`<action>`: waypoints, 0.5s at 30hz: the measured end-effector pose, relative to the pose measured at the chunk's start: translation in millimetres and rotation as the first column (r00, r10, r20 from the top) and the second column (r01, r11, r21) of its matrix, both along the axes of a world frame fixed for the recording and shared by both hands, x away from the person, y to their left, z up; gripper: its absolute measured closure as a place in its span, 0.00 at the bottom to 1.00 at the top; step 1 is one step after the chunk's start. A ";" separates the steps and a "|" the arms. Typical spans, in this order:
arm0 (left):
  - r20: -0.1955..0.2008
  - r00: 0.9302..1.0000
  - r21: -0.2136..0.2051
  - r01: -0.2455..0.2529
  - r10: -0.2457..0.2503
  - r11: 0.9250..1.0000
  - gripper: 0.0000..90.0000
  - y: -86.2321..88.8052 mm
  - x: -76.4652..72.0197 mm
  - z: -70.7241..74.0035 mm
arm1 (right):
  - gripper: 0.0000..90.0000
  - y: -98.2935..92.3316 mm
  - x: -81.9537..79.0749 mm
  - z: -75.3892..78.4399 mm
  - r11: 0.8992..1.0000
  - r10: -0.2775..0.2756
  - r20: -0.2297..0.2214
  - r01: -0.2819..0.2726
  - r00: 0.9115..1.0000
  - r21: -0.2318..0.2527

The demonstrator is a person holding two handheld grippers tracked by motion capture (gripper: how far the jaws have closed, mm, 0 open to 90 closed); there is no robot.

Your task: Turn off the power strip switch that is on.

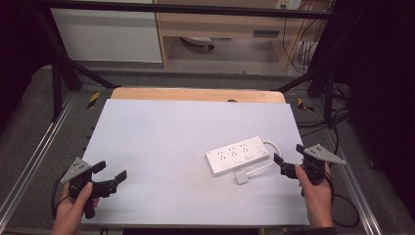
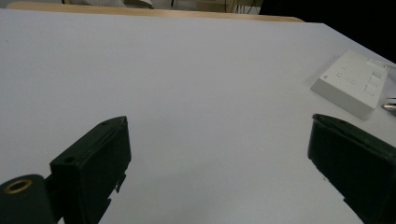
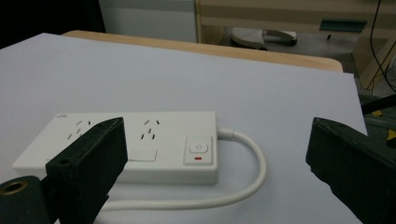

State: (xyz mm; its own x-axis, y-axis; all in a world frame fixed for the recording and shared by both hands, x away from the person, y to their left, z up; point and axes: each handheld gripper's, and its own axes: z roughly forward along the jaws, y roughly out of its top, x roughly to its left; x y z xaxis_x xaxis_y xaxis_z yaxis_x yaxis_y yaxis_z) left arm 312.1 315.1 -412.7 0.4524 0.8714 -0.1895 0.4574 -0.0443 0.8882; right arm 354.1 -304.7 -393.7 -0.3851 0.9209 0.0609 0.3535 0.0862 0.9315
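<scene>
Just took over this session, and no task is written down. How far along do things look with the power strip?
Nothing looks done yet. The power strip lies flat on the white mat, its cable looped round to the plug lying loose beside it. Nothing is in hand: the left gripper is open, far from the strip, and the right gripper is open just beside it, touching nothing. Any handling of strip or plug is still ahead.

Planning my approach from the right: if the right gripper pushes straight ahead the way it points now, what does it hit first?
Most likely the white power strip: in the right gripper view it lies straight ahead of the open right gripper, switch end nearest, its white cable looping just in front. Depth is hard to judge, so the cable may touch first.
</scene>
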 end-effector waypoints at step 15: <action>0.005 1.000 -0.001 0.001 -0.001 1.000 0.06 0.1 -0.3 0.1 | 0.04 3.6 4.2 14.8 1.000 -0.007 0.049 0.006 0.999 0.009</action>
